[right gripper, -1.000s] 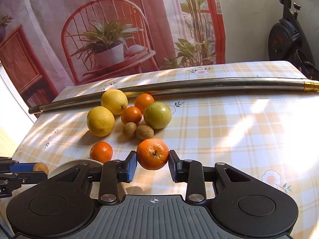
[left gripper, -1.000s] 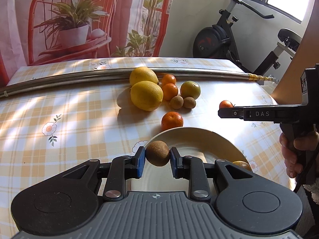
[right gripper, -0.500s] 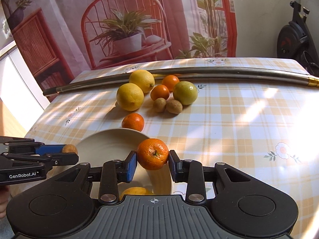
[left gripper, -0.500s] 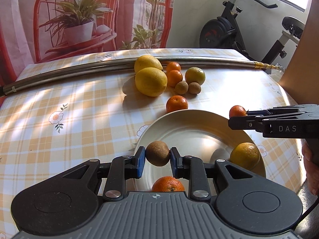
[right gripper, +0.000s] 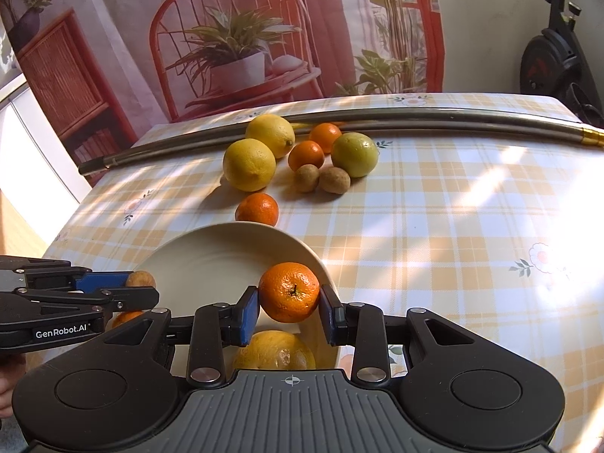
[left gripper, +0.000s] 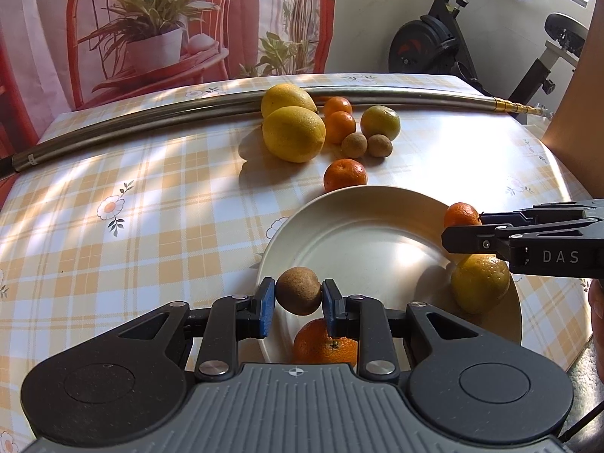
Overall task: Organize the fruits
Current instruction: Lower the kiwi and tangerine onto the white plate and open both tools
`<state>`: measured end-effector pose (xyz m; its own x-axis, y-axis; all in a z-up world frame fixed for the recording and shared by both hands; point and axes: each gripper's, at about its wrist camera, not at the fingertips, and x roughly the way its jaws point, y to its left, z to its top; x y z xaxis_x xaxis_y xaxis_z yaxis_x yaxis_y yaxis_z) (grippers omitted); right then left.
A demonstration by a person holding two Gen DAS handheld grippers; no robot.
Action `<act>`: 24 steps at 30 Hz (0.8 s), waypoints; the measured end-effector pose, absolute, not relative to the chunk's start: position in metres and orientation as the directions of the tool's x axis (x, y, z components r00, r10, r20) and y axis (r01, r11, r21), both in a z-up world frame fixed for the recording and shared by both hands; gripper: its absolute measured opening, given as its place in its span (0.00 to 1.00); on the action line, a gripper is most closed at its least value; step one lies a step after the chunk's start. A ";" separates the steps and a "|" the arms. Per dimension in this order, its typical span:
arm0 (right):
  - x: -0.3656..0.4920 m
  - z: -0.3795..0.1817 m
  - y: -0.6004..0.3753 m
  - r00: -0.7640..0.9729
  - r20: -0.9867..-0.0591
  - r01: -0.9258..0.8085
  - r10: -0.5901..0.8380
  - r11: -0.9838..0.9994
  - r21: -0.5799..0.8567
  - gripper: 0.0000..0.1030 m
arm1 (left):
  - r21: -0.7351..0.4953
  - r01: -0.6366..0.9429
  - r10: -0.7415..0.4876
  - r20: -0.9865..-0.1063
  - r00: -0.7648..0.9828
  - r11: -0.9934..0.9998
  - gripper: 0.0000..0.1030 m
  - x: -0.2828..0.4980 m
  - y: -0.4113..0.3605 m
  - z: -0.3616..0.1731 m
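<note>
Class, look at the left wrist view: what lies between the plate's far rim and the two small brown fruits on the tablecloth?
A single mandarin lies there, by the plate rim, short of the two brown fruits. The right wrist view agrees.

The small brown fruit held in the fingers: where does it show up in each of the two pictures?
Left wrist view: brown fruit sits low centre, clamped between the blue pads.
Right wrist view: it peeks out at far left, lower half.
Shared landmark: the white plate beneath it.

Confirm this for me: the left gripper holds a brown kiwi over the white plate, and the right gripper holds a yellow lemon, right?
Not quite. The right gripper holds an orange mandarin, as the right wrist view shows. The left gripper does hold the brown kiwi over the white plate.
</note>
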<state>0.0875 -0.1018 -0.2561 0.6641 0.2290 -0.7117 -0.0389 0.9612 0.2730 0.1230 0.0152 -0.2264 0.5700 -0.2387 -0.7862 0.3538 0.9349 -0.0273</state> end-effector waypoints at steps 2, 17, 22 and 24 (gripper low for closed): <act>0.088 -0.257 -0.102 0.663 -0.714 -0.032 0.225 0.961 0.273 0.30 | -0.032 0.356 -0.242 -0.789 0.565 0.934 0.27 0.123 0.014 -0.227; 0.090 -0.263 -0.101 0.653 -0.722 -0.034 0.229 0.961 0.274 0.31 | -0.059 0.333 -0.249 -0.785 0.567 0.941 0.28 0.124 0.014 -0.229; 0.089 -0.262 -0.099 0.659 -0.721 -0.031 0.216 0.965 0.261 0.31 | -0.054 0.328 -0.244 -0.784 0.571 0.943 0.28 0.124 0.013 -0.229; 0.088 -0.260 -0.099 0.663 -0.716 -0.030 0.216 0.965 0.262 0.31 | -0.047 0.329 -0.239 -0.784 0.574 0.943 0.28 0.123 0.012 -0.228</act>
